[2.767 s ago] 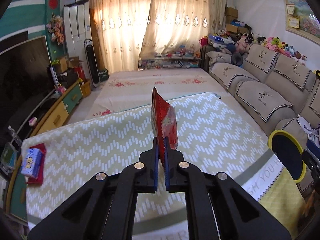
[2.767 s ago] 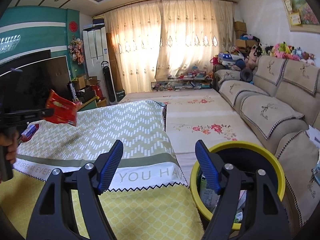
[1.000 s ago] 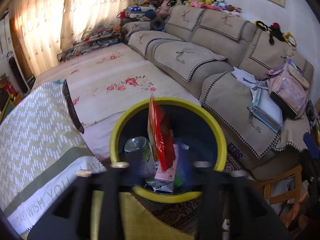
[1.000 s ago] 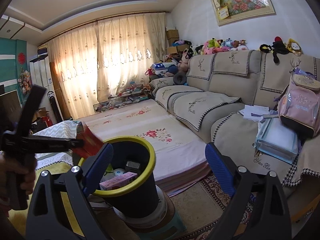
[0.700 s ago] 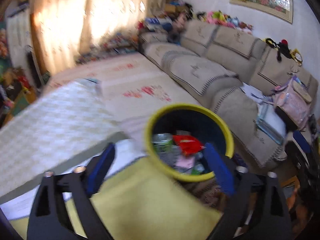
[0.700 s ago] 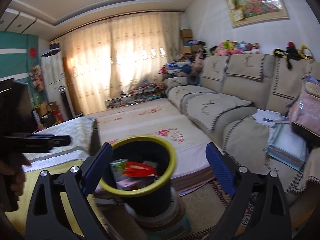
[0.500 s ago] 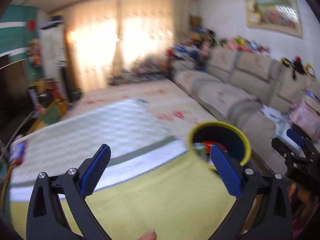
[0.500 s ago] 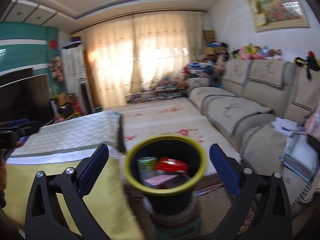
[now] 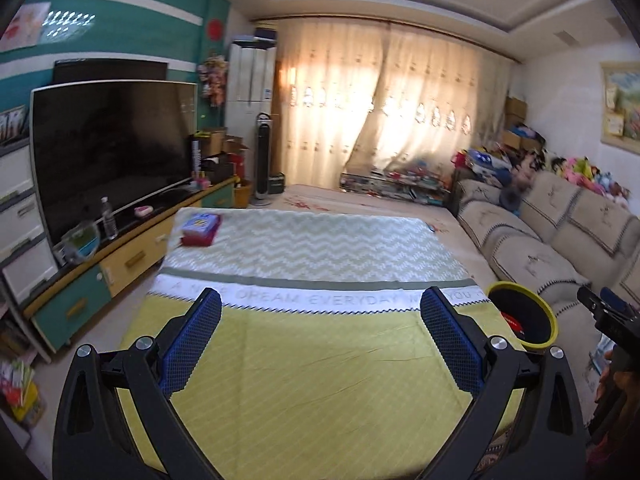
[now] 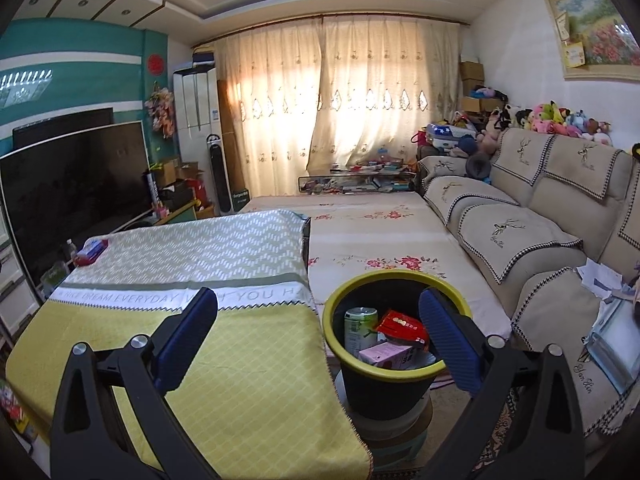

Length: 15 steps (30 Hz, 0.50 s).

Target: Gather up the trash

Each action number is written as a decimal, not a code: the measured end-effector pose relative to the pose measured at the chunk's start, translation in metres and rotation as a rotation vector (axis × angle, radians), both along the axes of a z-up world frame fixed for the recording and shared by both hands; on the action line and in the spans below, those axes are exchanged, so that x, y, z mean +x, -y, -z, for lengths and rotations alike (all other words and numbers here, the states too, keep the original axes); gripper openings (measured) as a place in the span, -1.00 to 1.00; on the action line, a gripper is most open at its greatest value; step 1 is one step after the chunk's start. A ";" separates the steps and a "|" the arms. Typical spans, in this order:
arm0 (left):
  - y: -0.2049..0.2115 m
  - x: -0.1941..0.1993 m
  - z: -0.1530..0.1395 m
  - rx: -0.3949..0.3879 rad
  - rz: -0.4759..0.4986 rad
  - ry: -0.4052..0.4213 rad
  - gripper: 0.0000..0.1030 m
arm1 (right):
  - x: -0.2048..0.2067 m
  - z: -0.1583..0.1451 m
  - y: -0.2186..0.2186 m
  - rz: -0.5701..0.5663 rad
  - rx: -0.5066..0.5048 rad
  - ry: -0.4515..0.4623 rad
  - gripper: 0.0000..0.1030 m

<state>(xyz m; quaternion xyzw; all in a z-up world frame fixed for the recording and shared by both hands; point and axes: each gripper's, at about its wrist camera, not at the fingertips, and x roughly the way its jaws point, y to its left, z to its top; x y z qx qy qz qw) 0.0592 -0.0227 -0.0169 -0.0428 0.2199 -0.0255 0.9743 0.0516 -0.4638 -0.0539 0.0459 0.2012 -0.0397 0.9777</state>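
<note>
The sofa (image 10: pixel 520 216) runs down the right side of the room, and the bench (image 9: pixel 312 360) fills the middle under its yellow-and-chevron cloth (image 10: pixel 224 248). Against the left wall sits the big dark television (image 9: pixel 108 148). Just off the bench's near right corner stands the bin (image 10: pixel 334 330), black with a yellow rim, raised on a stool. Look inside from the right wrist view: a green can (image 10: pixel 360 330) stands upright at the left, a pink box (image 10: pixel 386 354) lies low at the front, and the red wrapper (image 10: pixel 402 328) rests on top of the pile, beside the can (only a sliver of red shows in the left wrist view). At the bench's far left corner a blue-and-red packet (image 9: pixel 201 230) lies flat. The left gripper (image 9: pixel 320 340) hangs over the yellow end of the cloth, jaws spread wide, nothing between them. The right gripper (image 10: pixel 318 332) points at the bin, equally wide apart and empty.
</note>
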 end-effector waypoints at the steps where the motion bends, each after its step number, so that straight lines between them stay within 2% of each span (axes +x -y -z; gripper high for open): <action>1: -0.003 -0.003 0.001 -0.001 -0.007 -0.002 0.91 | -0.001 0.000 -0.001 -0.006 0.002 -0.005 0.87; 8: 0.007 -0.011 0.008 0.035 -0.013 -0.014 0.91 | -0.006 -0.001 -0.005 -0.023 0.008 -0.013 0.87; 15: 0.012 -0.006 0.009 0.035 -0.003 -0.027 0.91 | -0.006 -0.002 -0.006 -0.024 0.011 -0.015 0.87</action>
